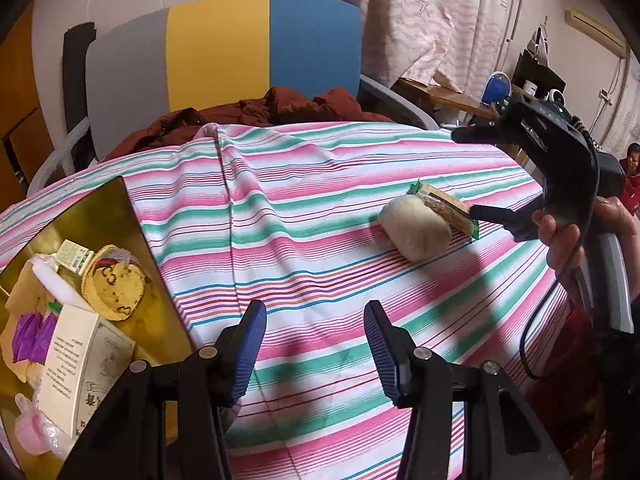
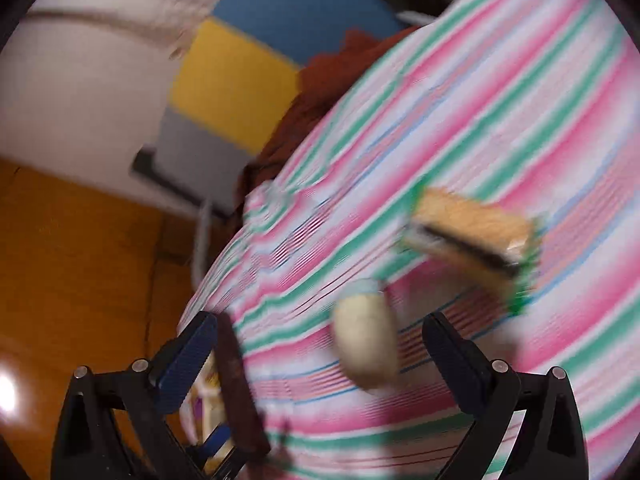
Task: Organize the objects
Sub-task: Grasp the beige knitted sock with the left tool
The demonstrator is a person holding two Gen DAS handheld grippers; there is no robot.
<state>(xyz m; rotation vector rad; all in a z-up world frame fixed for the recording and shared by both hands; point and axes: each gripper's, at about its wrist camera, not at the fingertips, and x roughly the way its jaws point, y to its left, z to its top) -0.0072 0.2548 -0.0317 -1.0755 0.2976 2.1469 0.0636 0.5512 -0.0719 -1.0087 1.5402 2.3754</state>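
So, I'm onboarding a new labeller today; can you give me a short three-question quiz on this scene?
1. True or false: the left gripper is open and holds nothing.
2. Which lies beside the cream bun on the striped cloth? A) green-wrapped snack B) candle C) cup
3. Fill in: the gold box sits on the ____ side of the left wrist view.

Key: 1 true; 2 A; 3 left. The right gripper is also open, near the bun.
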